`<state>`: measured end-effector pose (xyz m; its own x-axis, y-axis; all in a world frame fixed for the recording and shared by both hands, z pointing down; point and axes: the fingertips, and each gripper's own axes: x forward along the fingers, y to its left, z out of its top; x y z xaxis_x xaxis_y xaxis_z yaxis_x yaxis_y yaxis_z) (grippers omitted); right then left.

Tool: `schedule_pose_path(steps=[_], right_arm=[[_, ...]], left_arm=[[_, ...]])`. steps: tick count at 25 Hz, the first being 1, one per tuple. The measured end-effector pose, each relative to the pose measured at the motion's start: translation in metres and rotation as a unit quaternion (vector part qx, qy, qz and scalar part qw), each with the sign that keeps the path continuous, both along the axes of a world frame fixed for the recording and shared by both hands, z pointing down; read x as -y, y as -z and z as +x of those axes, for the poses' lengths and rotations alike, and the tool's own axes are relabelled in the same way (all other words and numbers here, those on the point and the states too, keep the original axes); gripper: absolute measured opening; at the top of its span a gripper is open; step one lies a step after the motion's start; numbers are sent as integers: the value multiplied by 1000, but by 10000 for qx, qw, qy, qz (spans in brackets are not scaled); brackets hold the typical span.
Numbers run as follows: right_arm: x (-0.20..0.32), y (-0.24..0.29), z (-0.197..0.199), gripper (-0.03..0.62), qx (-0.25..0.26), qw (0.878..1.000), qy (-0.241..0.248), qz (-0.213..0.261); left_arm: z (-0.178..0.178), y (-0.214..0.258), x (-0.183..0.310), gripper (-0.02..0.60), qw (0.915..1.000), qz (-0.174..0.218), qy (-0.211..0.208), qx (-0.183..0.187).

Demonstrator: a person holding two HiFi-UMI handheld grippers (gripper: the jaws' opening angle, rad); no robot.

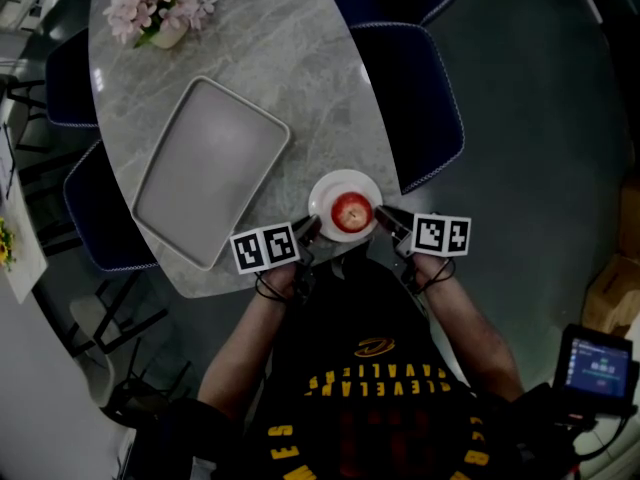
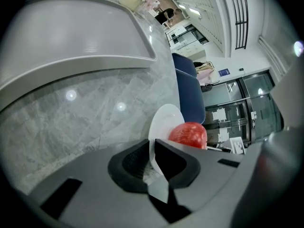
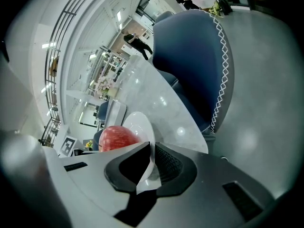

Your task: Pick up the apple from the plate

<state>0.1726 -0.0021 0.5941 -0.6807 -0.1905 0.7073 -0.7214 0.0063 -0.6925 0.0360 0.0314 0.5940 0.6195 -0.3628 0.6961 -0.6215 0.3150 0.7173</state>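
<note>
Pale marbled oval bench (image 1: 300, 58) with grey rectangular tray (image 1: 210, 168). Near its edge, red apple (image 1: 351, 211) resting on small white round plate (image 1: 327, 188). Fingers of left gripper (image 2: 153, 161) clamped on one rim, fingers of right gripper (image 3: 151, 163) on the opposite rim. Best to free one gripper, steady the plate with the other, close around the apple's middle. From head view only: both grippers flanking; from gripper views only: the pinched rim.

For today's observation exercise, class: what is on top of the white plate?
A red apple sits on the plate. The left gripper and right gripper each clamp its rim from opposite sides. The plate's centre beneath the apple is hidden.
</note>
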Motion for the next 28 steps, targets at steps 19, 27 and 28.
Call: schedule_pose_path(steps=[19, 27, 28], right_arm=[[3, -11, 0, 41, -66, 9999, -34, -76], [0, -13, 1, 41, -100, 9999, -22, -101], [0, -13, 1, 41, -104, 9999, -13, -101]], left_arm=[[0, -11, 3, 40, 9997, -62, -196, 96], [1, -13, 1, 40, 9997, -118, -184, 112], [1, -13, 0, 40, 9997, -126, -180, 111]])
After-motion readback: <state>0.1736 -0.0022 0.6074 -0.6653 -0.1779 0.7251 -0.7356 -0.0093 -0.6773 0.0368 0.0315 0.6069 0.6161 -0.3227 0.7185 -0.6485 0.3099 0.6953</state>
